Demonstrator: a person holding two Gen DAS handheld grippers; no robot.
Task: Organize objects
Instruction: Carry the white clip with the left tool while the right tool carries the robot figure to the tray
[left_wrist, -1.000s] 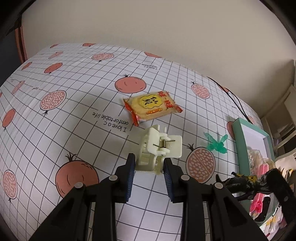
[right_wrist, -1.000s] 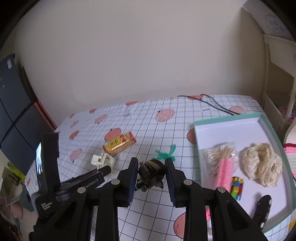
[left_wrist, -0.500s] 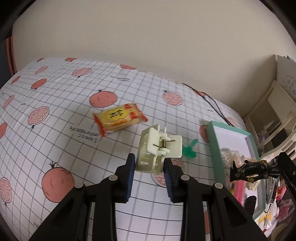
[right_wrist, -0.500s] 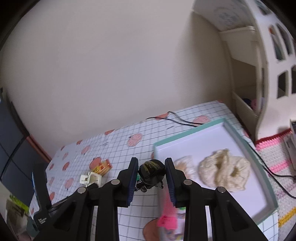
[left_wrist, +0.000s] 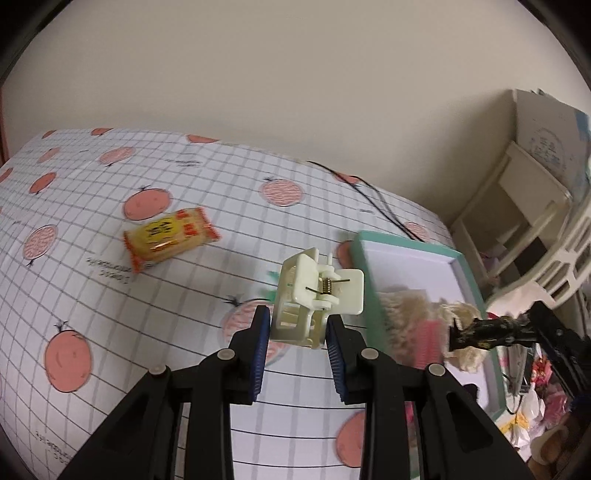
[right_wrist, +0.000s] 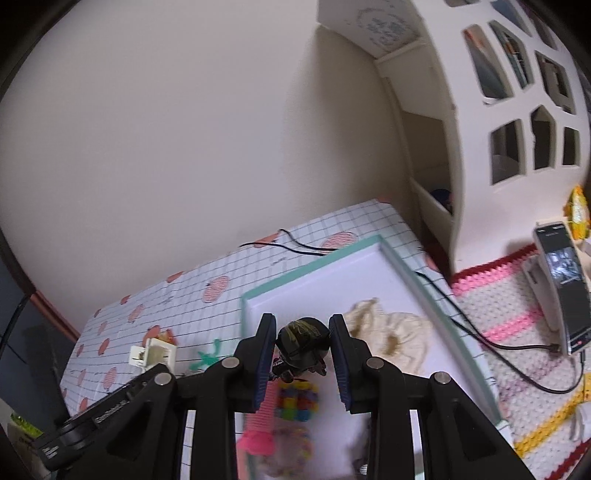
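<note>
My left gripper (left_wrist: 297, 343) is shut on a cream plastic hair claw clip (left_wrist: 317, 295) and holds it in the air just left of the teal-rimmed white tray (left_wrist: 410, 249). My right gripper (right_wrist: 303, 360) is shut on a small black toy figure (right_wrist: 303, 345) and holds it above the tray (right_wrist: 325, 254); the figure also shows in the left wrist view (left_wrist: 487, 330). The clip also shows in the right wrist view (right_wrist: 153, 356).
A yellow snack packet (left_wrist: 170, 238) and a green plastic piece (right_wrist: 207, 358) lie on the pomegranate-print cloth. The tray holds a beige yarn bundle (right_wrist: 391, 339), a pink comb (right_wrist: 258, 417) and coloured beads (right_wrist: 297, 400). A black cable (right_wrist: 480, 336) runs past a phone (right_wrist: 561, 288).
Both grippers have moved right with their objects. The figure has gone from over the cloth to over the tray; the clip has come up to the tray's left rim.
</note>
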